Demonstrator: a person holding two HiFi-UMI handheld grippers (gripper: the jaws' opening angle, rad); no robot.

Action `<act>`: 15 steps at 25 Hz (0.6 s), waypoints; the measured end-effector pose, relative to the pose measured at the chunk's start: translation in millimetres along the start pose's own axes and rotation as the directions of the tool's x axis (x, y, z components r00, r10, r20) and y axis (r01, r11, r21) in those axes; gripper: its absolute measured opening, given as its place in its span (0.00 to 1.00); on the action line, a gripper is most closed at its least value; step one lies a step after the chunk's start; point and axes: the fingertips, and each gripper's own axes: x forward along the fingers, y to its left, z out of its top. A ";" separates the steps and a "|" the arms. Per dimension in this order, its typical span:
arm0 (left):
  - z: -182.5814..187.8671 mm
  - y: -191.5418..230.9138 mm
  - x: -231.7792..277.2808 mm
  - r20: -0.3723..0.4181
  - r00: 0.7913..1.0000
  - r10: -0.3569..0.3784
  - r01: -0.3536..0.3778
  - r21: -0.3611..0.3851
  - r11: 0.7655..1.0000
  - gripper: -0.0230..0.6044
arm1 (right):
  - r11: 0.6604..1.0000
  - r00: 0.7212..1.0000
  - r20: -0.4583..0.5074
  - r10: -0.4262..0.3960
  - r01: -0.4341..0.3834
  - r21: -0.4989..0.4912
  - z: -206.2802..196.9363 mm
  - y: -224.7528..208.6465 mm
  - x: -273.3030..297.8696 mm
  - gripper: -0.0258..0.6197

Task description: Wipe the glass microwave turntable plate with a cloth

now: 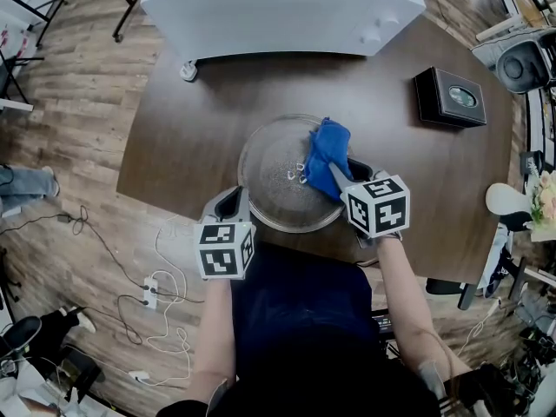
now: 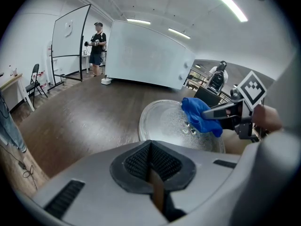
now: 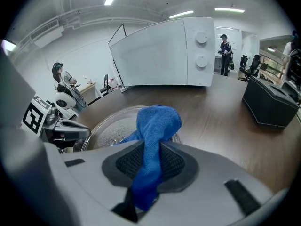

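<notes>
The round glass turntable plate (image 1: 276, 181) lies flat on the dark wooden table (image 1: 182, 137), close to its front edge. A blue cloth (image 1: 327, 148) rests bunched on the plate's right part. My right gripper (image 1: 335, 177) is shut on the cloth, whose tail hangs between the pads (image 3: 176, 164) in the right gripper view, with the rest (image 3: 157, 121) piled ahead over the plate (image 3: 106, 128). My left gripper (image 1: 229, 202) sits at the plate's front-left rim. Its jaws are shut, with nothing showing between the pads (image 2: 136, 161). Ahead of it lie the plate (image 2: 162, 121) and the cloth (image 2: 200, 114).
A white microwave (image 1: 278, 7) stands at the table's far edge. A black box (image 1: 449, 96) sits at the far right. Cables and a power strip (image 1: 149, 289) lie on the wood floor to the left. People stand far off in the room.
</notes>
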 end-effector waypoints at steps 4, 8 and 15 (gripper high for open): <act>0.0 -0.5 0.0 0.002 1.000 0.005 -0.005 0.001 1.000 0.04 | 0.999 0.999 0.005 -0.043 0.043 0.023 -2.2 -18.1 -7.8 0.15; 0.3 -0.6 -0.1 0.003 1.000 0.005 -0.005 -0.001 1.000 0.04 | 0.997 0.998 0.012 -0.069 0.069 0.046 -4.5 -30.8 -15.1 0.15; -0.3 -0.2 0.4 0.004 1.000 0.007 -0.007 -0.001 1.000 0.04 | 0.991 0.994 0.036 -0.107 0.104 0.082 -5.0 -44.4 -23.6 0.15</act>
